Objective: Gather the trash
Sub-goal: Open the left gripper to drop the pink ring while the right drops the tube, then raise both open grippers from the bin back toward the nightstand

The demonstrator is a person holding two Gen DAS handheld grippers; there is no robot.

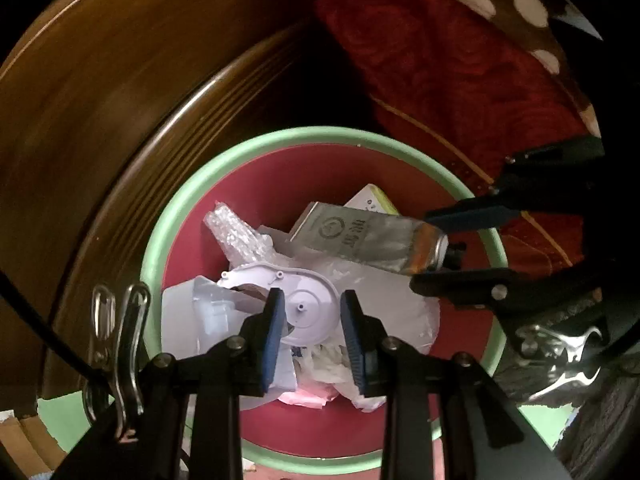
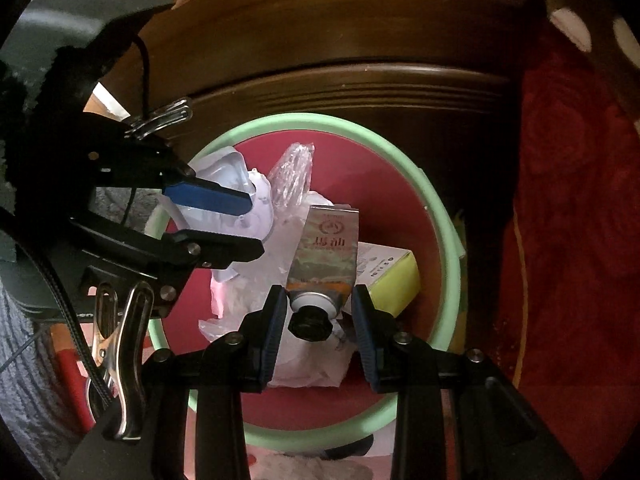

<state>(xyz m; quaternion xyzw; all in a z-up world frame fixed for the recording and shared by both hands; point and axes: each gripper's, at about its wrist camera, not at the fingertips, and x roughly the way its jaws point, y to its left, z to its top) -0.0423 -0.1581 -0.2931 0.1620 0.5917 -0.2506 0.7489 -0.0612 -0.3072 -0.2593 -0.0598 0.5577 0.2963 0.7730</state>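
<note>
A round bin with a green rim [image 1: 176,200] [image 2: 444,216] and red inside holds trash: a white plastic disc part [image 1: 308,300], bubble wrap [image 1: 236,232], plastic bags and a yellow-white box [image 2: 392,272]. My left gripper [image 1: 314,332] is open and empty above the bin, its fingers either side of the disc part. My right gripper [image 2: 320,320] is open over the bin. A silver squeezed tube [image 1: 368,240] [image 2: 326,256] with a black cap lies between its fingers; the pads [image 2: 276,320] stand clear of the tube.
Dark wooden furniture [image 1: 100,100] curves around the bin's far side. A red patterned cloth [image 1: 440,80] [image 2: 572,200] lies to the right. A dotted fabric [image 1: 528,4] is at the top right.
</note>
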